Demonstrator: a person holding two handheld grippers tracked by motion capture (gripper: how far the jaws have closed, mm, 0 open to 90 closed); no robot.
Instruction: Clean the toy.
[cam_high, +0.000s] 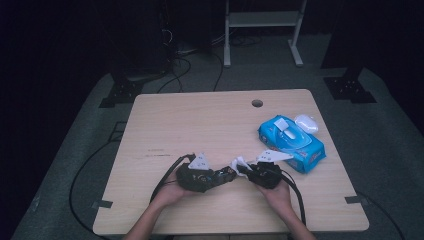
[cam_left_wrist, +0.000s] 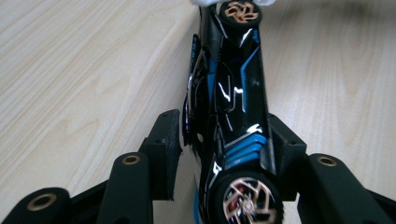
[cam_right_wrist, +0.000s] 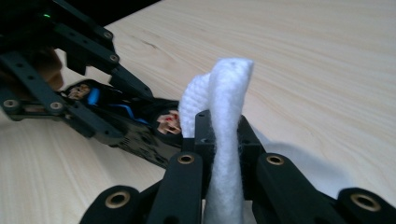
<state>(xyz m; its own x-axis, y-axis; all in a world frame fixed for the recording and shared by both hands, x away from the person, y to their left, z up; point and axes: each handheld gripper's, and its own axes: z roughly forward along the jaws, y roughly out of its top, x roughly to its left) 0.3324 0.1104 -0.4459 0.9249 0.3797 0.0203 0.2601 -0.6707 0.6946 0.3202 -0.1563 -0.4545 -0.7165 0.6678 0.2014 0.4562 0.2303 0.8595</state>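
The wiping step is in hand: the left tongs (cam_left_wrist: 224, 154) pinch a toy car (cam_left_wrist: 231, 93) just above the tabletop (cam_high: 210, 120), while the right tongs (cam_right_wrist: 224, 140) are pressed together on a white wipe (cam_right_wrist: 224, 107) at its front wheel. Next, probably, rub the wipe along the body.

A light wooden table (cam_high: 200, 125) fills the centre of the frame, a round hole (cam_high: 257, 103) near its far edge. Grey carpet (cam_high: 380, 150) surrounds it. A white metal frame (cam_high: 262, 30) stands at upper centre; black cables (cam_high: 180, 65) trail at upper left. The room beyond is dark.
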